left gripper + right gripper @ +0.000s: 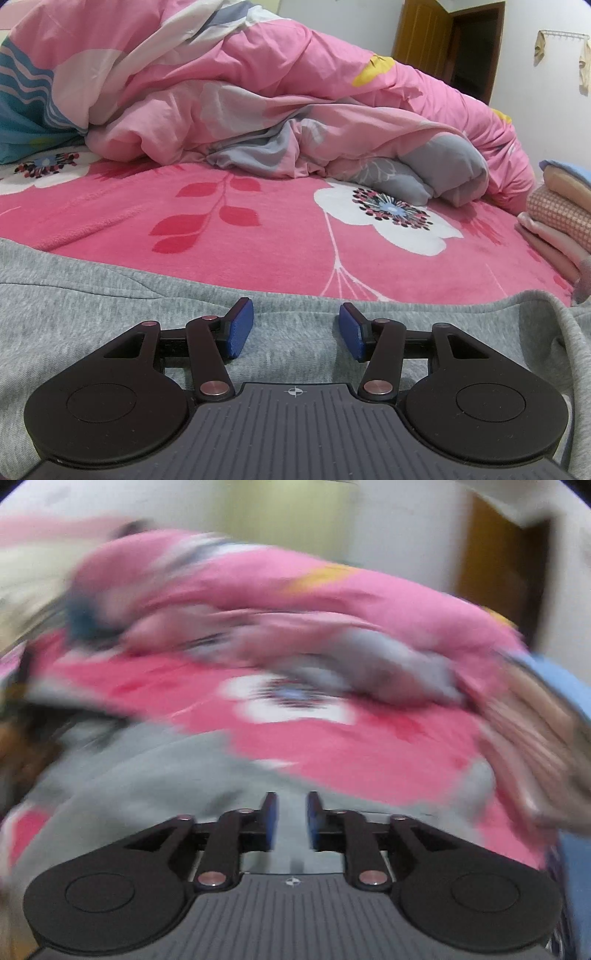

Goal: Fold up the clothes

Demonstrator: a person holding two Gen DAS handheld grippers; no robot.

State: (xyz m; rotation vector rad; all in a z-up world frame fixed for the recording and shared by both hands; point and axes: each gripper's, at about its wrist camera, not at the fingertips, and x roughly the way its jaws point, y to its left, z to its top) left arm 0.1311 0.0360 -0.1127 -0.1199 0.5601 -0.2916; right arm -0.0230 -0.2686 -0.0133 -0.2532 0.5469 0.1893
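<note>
Clearly a heathered grey knit garment [110, 314] lies spread on the pink floral bedspread [277, 229], rumpled at its right edge. Directly over it sits the left gripper [296, 328], jaws parted, nothing between. Likewise the right gripper [291, 819] (badly blurred view) stands narrowly parted, empty, above grey cloth.

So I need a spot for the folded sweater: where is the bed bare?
The bedspread is bare between the grey garment and the heaped pink duvet. The right edge is crowded by a stack of folded clothes.
</note>
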